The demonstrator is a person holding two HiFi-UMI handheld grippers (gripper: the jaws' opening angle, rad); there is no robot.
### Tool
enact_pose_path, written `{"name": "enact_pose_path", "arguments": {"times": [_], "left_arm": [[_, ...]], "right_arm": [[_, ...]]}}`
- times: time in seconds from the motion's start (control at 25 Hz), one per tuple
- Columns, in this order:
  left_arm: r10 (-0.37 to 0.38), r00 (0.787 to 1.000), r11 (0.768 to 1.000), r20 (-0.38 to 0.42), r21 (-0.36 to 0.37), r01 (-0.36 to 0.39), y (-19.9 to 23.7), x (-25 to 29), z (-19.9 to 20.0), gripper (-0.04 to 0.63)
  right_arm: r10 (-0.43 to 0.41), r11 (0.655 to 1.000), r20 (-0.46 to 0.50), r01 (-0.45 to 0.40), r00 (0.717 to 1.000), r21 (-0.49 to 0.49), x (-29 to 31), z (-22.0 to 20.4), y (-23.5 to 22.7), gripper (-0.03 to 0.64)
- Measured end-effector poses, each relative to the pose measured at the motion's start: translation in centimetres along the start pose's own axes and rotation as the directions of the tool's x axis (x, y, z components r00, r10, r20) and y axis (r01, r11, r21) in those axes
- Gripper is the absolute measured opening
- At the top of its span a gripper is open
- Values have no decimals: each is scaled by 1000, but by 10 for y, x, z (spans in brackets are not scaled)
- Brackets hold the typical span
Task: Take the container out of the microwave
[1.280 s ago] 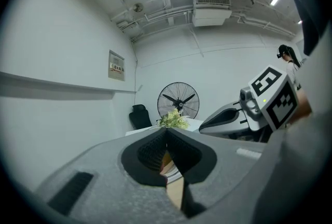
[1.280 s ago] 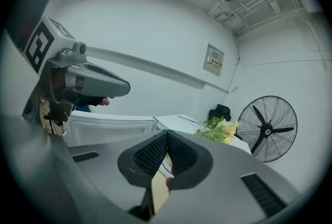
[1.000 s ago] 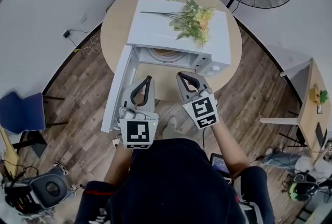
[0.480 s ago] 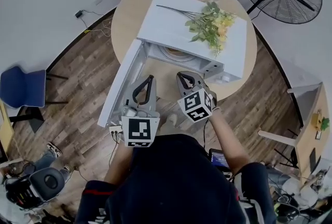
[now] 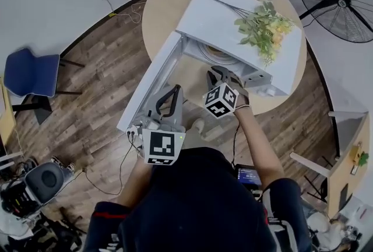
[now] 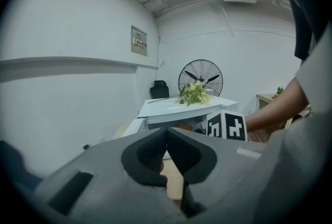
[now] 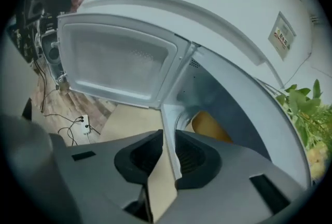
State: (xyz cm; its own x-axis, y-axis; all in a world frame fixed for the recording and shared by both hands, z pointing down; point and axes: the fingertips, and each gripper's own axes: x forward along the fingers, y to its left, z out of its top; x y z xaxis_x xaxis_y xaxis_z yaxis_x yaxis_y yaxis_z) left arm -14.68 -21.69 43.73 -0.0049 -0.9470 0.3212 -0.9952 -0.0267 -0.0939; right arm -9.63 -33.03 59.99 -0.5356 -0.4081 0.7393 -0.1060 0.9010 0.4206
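Facing the microwave (image 5: 233, 17), right gripper (image 7: 166, 137) jaws just cracking open, nothing between; left gripper (image 6: 167, 132) closed, empty. Risk: that narrow gap butts the container (image 7: 210, 127), shoving it deeper.

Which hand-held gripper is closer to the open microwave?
The right hand-held gripper: its tips are almost at the mouth of the microwave, jaws just opening a crack, nothing between them. The left hand-held gripper hangs back beside the door.
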Motion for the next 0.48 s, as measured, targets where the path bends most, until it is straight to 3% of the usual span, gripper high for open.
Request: {"name": "enact_pose_path", "arguments": {"times": [0.08,0.28,0.48], "left_arm": [[8,1000,1000,-18,-9,-9,3,-4,-9,14],[24,998,999,-53,-27,-25,8,-9,-25,14],[32,997,999,-68,-33,-34,14,-8,-35,14]], "right_arm": [[0,1000,-32,-1,999,-30,16,-4,0,83],[-18,995,-79,10,997,-100,48,-10,-5,144],[-116,980,-93,99,989,-171,73,-11,-25,206]]}}
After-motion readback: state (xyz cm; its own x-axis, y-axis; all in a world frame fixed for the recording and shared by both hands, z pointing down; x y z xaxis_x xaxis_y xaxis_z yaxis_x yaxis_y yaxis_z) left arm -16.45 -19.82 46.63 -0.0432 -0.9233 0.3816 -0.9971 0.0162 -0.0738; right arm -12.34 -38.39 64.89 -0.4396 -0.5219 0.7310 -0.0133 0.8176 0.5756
